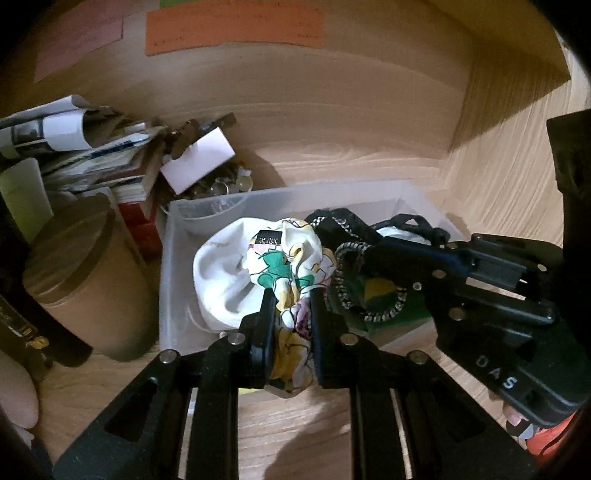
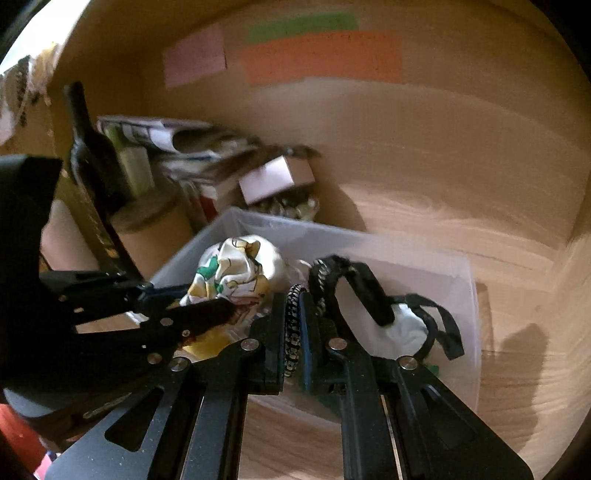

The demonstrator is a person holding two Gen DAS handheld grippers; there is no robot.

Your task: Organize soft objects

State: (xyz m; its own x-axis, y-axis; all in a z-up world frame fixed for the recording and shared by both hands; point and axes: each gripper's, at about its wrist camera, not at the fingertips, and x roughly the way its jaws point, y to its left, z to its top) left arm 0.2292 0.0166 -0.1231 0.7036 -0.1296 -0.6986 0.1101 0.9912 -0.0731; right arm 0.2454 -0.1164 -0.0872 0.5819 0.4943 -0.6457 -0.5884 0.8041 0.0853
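Floral scarf (image 1: 291, 280) sat clenched in your left gripper (image 1: 291, 306), bunched over the bin's (image 1: 177, 236) near edge. Your right gripper (image 2: 293, 321) pinched the braided strap (image 2: 292, 332) of dark gear already inside. Both pieces looked close to stowed; letting go remained.

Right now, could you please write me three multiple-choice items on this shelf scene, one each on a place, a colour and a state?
1. Where does the clear plastic bin stand?
A. right of the cardboard tube
B. on the books
C. on the tube

2. What colour is the longest paper strip on the back wall?
A. blue
B. orange
C. black

3. What does the left hand-held gripper hold?
A. nothing
B. a bottle
C. the floral cloth

Answers: 1 A, tube at bin's left; 2 B, the strip is orange; 3 C, jaws pinch the cloth.
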